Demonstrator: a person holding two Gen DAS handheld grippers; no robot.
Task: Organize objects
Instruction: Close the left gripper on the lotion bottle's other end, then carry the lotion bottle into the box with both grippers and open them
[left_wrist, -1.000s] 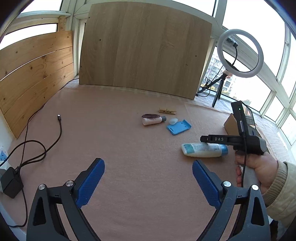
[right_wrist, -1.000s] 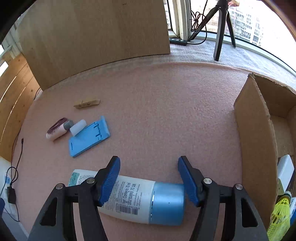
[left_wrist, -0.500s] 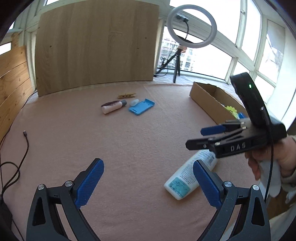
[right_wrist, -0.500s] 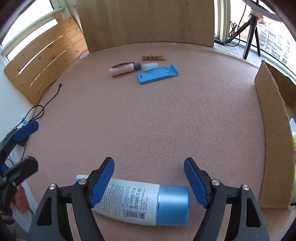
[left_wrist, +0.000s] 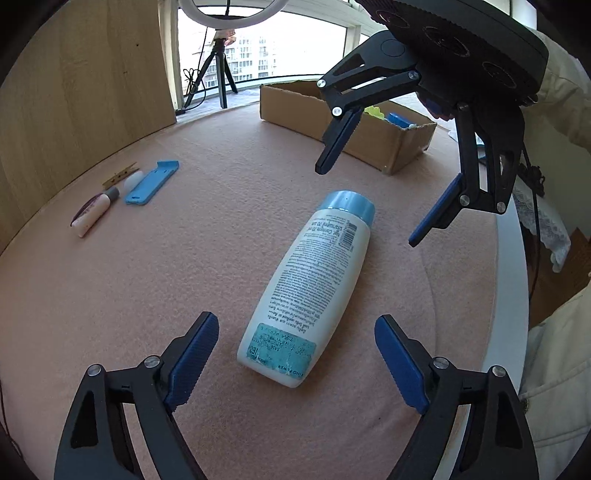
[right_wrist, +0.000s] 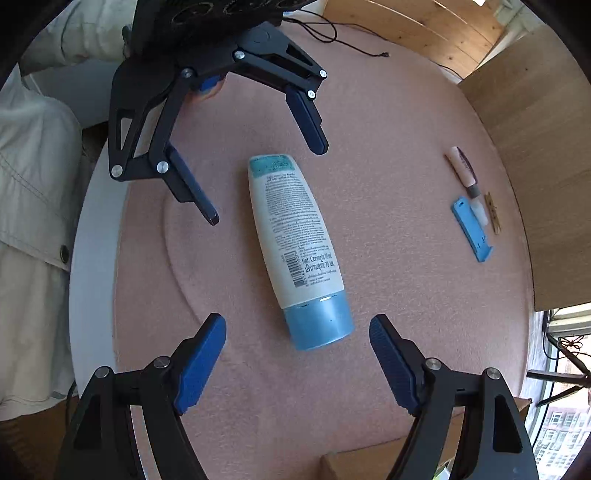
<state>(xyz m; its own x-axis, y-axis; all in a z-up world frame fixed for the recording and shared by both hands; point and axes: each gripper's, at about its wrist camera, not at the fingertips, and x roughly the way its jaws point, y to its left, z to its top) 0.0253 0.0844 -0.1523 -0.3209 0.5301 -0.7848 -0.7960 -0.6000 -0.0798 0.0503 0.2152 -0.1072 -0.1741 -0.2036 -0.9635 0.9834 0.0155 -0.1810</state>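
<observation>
both claws have swung in over the white bottle (left_wrist: 308, 286), which lies flat on the pink desk (left_wrist: 147, 280) near the cardboard box (left_wrist: 373, 142). the left claw (left_wrist: 297, 356) has just narrowed, the right claw (right_wrist: 297, 363) widened; both gape, gripping nothing. the pickup looks imminent.

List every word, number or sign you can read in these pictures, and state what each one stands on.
"Net. Contents 70 ml": on the back label of the white bottle, beside its barcode.
Barcode digits, the small paragraphs above them, and the print on the teal patch at the bottle's flat end: too small or blurred to read.
Blue plastic stand, small pink tube, cardboard box: no readable text.
</observation>
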